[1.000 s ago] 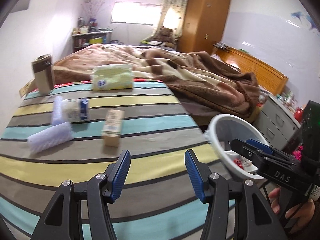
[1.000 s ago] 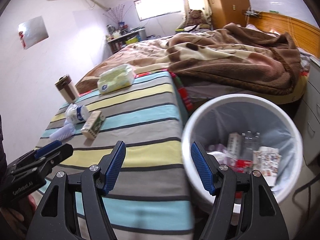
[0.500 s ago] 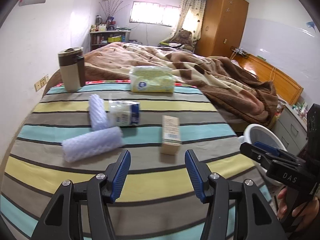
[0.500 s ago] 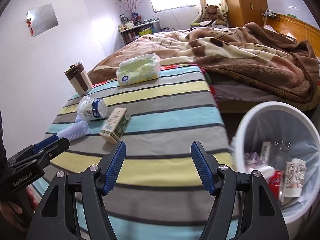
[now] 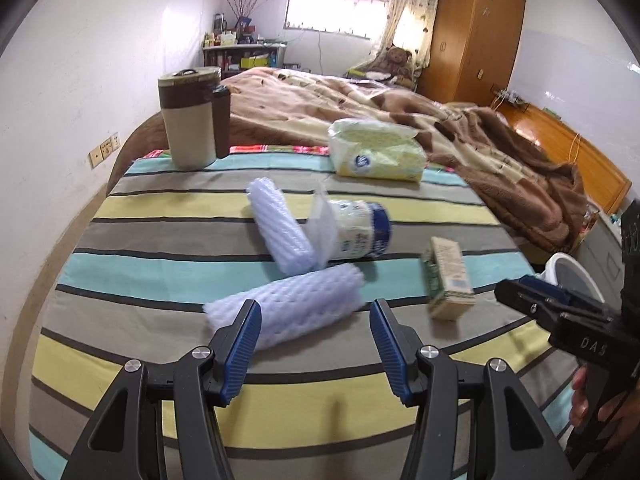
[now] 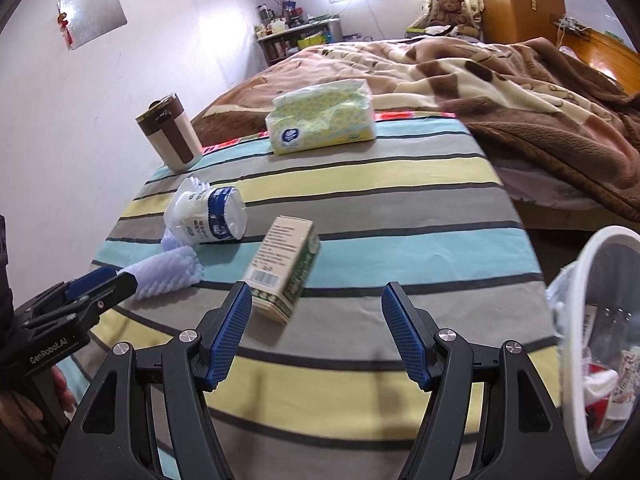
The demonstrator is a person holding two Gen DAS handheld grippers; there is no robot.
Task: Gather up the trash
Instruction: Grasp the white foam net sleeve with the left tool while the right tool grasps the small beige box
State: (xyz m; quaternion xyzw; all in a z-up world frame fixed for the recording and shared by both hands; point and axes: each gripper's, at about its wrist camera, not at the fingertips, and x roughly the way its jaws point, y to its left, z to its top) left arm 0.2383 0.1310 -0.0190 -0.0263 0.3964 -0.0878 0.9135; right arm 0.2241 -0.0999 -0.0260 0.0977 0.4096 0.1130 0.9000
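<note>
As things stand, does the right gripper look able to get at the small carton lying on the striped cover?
Probably yes. The right gripper is open and empty, and the small carton lies just ahead of its left finger with nothing between them. The foam sleeve and left gripper sit off to one side.

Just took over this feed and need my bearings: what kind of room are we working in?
A lived-in bedroom, most likely in a home. A bed with a rumpled brown blanket fills the middle, a wooden wardrobe stands in the far corner, and a teddy bear sits beneath the curtained window.
</note>
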